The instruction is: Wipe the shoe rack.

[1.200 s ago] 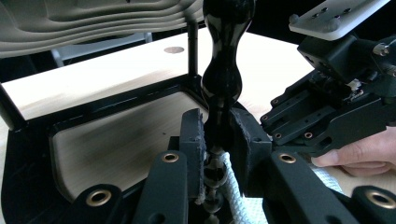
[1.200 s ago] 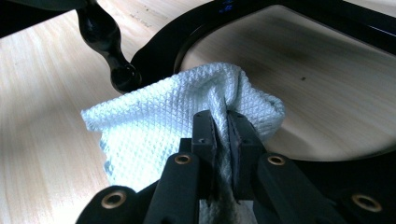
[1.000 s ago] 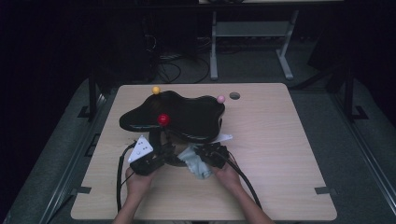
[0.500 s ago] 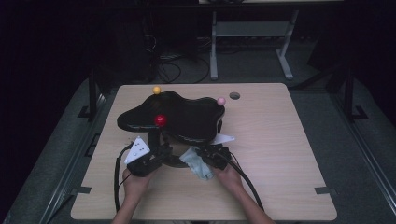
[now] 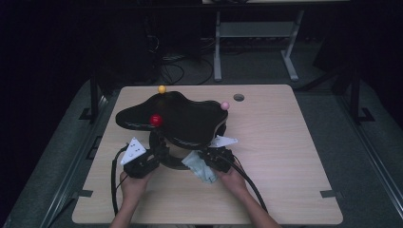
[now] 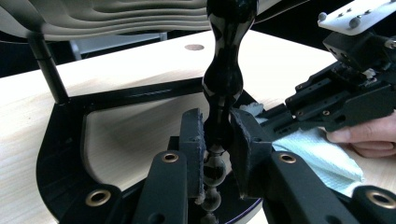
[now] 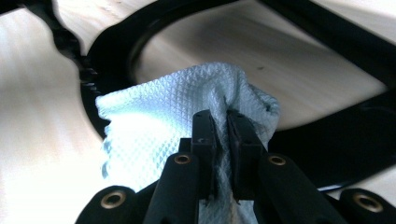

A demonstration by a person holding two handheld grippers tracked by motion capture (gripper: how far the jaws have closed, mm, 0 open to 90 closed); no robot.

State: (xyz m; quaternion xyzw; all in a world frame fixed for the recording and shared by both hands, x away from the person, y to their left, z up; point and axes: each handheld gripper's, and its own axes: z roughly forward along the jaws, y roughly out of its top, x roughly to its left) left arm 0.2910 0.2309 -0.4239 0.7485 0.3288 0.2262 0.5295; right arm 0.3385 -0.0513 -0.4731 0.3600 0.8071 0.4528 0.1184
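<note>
— Where is the black stand (image 5: 176, 118)?

— Near the middle of the desk (image 5: 285, 142), its ring base toward the near edge.

— And the left tongs (image 6: 217, 135)?

— Clamped on the stand's glossy turned post (image 6: 224, 70), low down by the base.

— The right tongs (image 7: 222, 126)?

— Pinching a pale blue cloth (image 7: 159, 130), which lies against the near right of the ring base (image 7: 327, 154).

Left gripper (image 6: 218, 140) jaws clamped on glossy black turned post (image 6: 227, 65) of black stand. Curved black base ring (image 6: 60, 154) left of post, on wooden table (image 6: 140, 60). Right of post: other gripper (image 6: 345, 93), hand (image 6: 369, 140), pale cloth (image 6: 322, 158) under it.
</note>
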